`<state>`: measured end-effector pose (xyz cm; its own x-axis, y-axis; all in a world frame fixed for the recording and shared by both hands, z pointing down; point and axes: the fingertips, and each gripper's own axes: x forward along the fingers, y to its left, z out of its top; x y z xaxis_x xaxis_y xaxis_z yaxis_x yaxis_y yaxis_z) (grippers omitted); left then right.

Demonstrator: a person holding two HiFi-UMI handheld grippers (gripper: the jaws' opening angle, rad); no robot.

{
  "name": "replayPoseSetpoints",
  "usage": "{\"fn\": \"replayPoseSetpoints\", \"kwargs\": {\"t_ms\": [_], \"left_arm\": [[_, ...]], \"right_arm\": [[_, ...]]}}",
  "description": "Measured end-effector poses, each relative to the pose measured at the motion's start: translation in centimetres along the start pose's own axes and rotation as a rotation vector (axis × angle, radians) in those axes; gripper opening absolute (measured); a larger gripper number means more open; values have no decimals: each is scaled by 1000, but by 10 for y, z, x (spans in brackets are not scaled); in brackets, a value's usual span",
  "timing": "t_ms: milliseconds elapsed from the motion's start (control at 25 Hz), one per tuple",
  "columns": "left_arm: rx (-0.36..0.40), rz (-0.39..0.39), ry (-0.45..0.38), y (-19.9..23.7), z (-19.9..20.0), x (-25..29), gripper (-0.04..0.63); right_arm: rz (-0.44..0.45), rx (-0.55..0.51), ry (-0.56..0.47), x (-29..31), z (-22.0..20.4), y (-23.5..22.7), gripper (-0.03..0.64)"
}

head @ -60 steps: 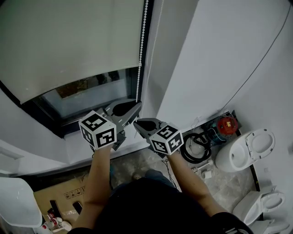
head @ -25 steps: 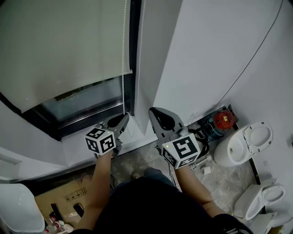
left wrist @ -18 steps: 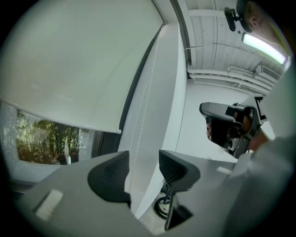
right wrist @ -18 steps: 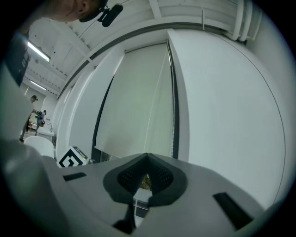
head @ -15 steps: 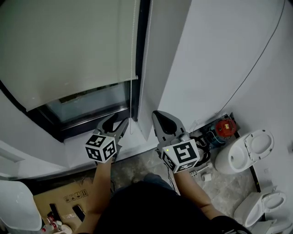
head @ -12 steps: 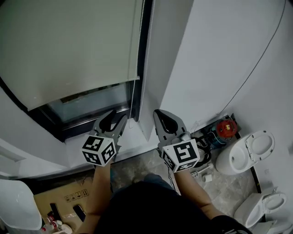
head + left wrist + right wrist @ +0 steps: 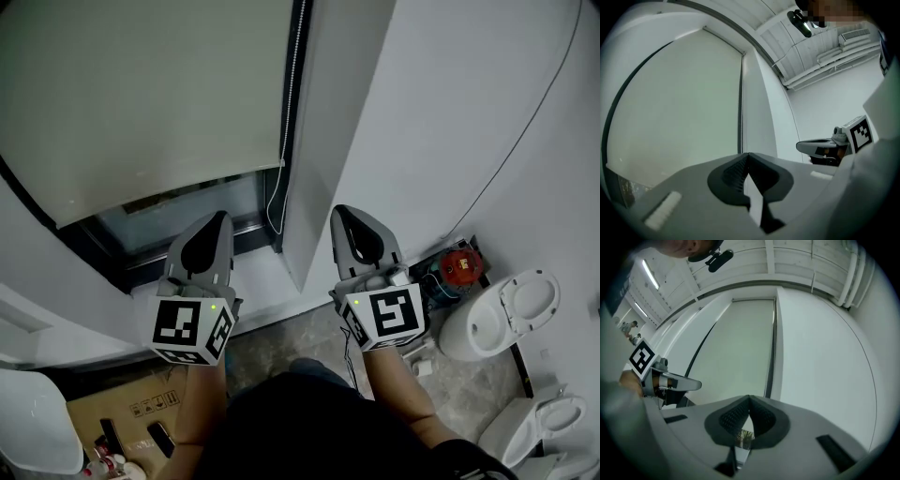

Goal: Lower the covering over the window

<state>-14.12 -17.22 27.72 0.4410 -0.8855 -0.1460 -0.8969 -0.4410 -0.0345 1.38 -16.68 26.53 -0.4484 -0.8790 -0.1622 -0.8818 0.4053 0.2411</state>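
A pale roller blind (image 7: 141,94) covers most of the window, leaving a strip of glass (image 7: 178,211) bare below its bottom edge. Its white bead chain (image 7: 292,94) hangs along the blind's right side and ends in a loop near the sill. My left gripper (image 7: 217,220) is left of that loop. Its jaws have just been closing and now stand shut with nothing between them. My right gripper (image 7: 345,214) is right of the chain, in front of the white wall, also shut and empty. In the left gripper view the chain (image 7: 741,117) rises behind the shut tips (image 7: 748,154).
A white wall column (image 7: 328,141) stands right of the window, with a sill (image 7: 253,272) below it. On the floor at the right are two toilets (image 7: 502,314) (image 7: 539,422), a red device (image 7: 459,265) and cables. A cardboard box (image 7: 122,412) lies at the lower left.
Both grippers have risen toward the blind. The left gripper's jaws stood apart beside the chain half a second ago and are now shut. The chain hangs free.
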Motion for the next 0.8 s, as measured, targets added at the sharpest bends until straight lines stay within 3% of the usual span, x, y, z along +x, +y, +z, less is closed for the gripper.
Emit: {"fn": "replayPoseSetpoints", "kwargs": {"t_ms": [480, 800], "left_arm": [[-12, 3, -11, -24, 0, 8, 11], [-7, 39, 16, -33, 2, 20, 11]], "right_arm": [[-36, 13, -1, -16, -5, -28, 12], [0, 34, 3, -4, -7, -42, 12]]}}
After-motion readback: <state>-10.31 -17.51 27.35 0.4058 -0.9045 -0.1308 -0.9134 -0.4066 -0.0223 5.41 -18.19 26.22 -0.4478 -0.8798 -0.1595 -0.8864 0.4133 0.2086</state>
